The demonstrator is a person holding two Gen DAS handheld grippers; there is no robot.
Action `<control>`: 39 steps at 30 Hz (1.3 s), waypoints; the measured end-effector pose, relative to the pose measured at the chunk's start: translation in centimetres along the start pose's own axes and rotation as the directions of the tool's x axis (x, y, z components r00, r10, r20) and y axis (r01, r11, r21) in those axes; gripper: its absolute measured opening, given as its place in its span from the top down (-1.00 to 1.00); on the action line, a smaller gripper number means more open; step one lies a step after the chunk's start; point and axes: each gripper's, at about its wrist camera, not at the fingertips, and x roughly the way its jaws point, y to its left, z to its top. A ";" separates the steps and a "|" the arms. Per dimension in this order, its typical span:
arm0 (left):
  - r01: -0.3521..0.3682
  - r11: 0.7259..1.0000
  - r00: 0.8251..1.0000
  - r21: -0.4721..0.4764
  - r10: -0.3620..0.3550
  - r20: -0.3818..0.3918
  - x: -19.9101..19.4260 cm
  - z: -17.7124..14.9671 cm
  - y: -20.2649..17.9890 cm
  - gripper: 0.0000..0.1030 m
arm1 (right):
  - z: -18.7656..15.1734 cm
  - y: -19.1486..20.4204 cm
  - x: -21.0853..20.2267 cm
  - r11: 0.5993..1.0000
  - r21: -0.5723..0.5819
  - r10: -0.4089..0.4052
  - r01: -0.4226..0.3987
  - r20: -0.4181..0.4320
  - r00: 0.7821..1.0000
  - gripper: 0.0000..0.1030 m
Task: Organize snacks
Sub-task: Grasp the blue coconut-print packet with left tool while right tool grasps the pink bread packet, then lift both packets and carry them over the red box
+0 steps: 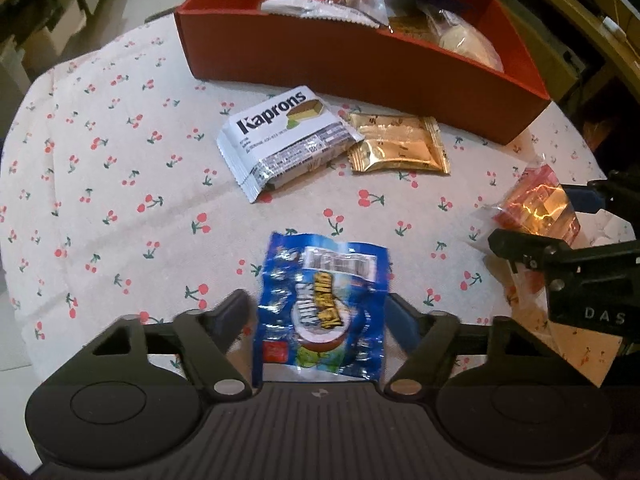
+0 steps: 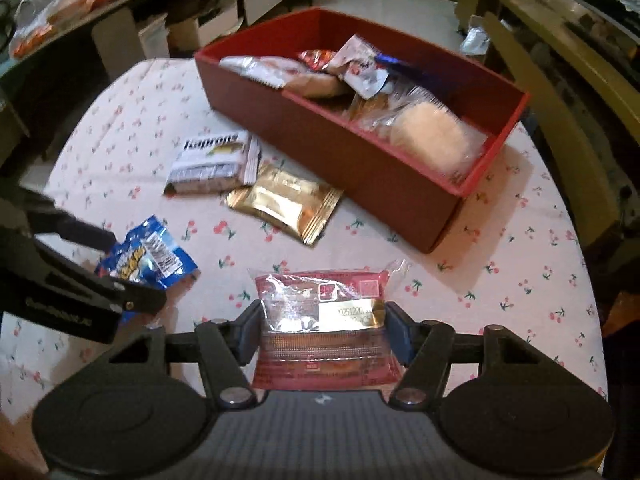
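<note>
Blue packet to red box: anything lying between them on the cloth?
Yes. In the left wrist view, the white Kaprons pack and a gold packet lie side by side, touching, between the blue packet and the red box.

It looks like a home room: a round table with a cherry-print tablecloth [image 1: 120, 160], cardboard boxes [image 2: 208, 24] on the tiled floor.

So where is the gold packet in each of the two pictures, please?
Left wrist view: the gold packet lies above centre, right of the white Kaprons packet, touching it.
Right wrist view: the gold packet lies left of centre, below that white packet.
Shared landmark: the red box, just behind both packets.
</note>
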 end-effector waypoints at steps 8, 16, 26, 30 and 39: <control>0.014 0.999 1.000 -0.029 -0.013 0.013 -0.3 0.0 0.0 -0.43 | 0.6 0.2 -0.8 1.000 -0.001 0.025 -0.025 0.032 0.999 -0.47; 0.052 0.998 0.997 -0.040 -0.050 0.053 -1.4 0.4 -0.2 -0.43 | 0.9 0.0 -1.2 0.999 0.013 0.033 -0.034 0.053 0.998 -0.47; 0.089 0.993 0.991 -0.072 -0.082 0.105 -2.5 1.3 0.1 -0.43 | 1.6 0.2 -1.2 0.999 0.020 0.030 -0.032 0.065 0.997 -0.48; 0.111 0.991 0.985 -0.075 -0.100 0.137 -3.1 1.9 0.0 -0.43 | 2.0 0.1 -1.4 0.999 0.031 0.033 -0.035 0.079 0.996 -0.48; 0.136 0.987 0.978 -0.089 -0.119 0.172 -3.7 2.9 -0.1 -0.43 | 2.8 -0.4 -1.7 0.998 0.056 0.030 -0.035 0.100 0.995 -0.48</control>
